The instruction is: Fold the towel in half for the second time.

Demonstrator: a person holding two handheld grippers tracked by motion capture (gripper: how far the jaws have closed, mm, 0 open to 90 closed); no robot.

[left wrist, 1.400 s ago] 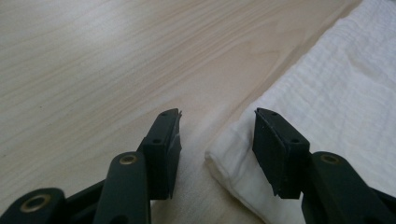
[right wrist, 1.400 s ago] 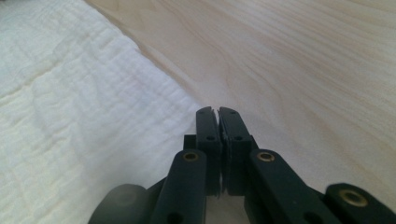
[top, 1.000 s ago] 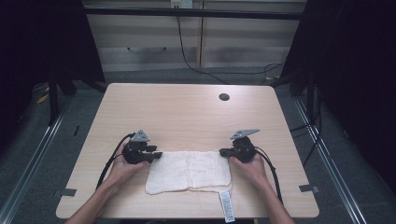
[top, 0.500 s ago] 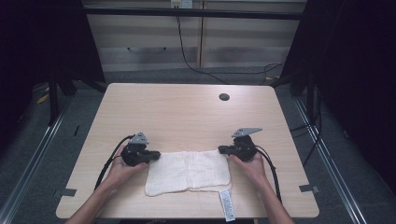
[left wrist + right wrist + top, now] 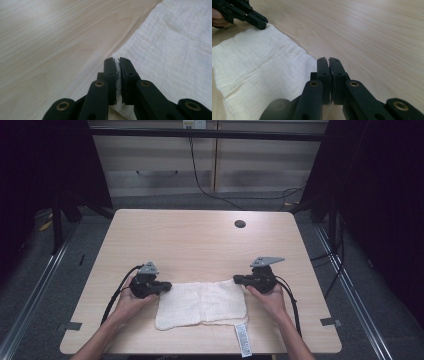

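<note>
A white crinkled cloth lies flat near the front edge of the wooden table. My left gripper is shut on its far left corner; in the left gripper view, cloth is pinched between the jaws of that gripper. At the far right corner my right gripper is shut too. In the right gripper view its jaws close on the cloth's edge, the cloth spreads to the left, and the left gripper holds the opposite corner.
A white care label hangs from the cloth's near edge at the table front. A dark round cable hole sits near the far right of the table. Bare wood stretches beyond the cloth.
Both grippers stay at the cloth's far corners. The hands have shifted only very slightly, and the cloth lies much as before.
</note>
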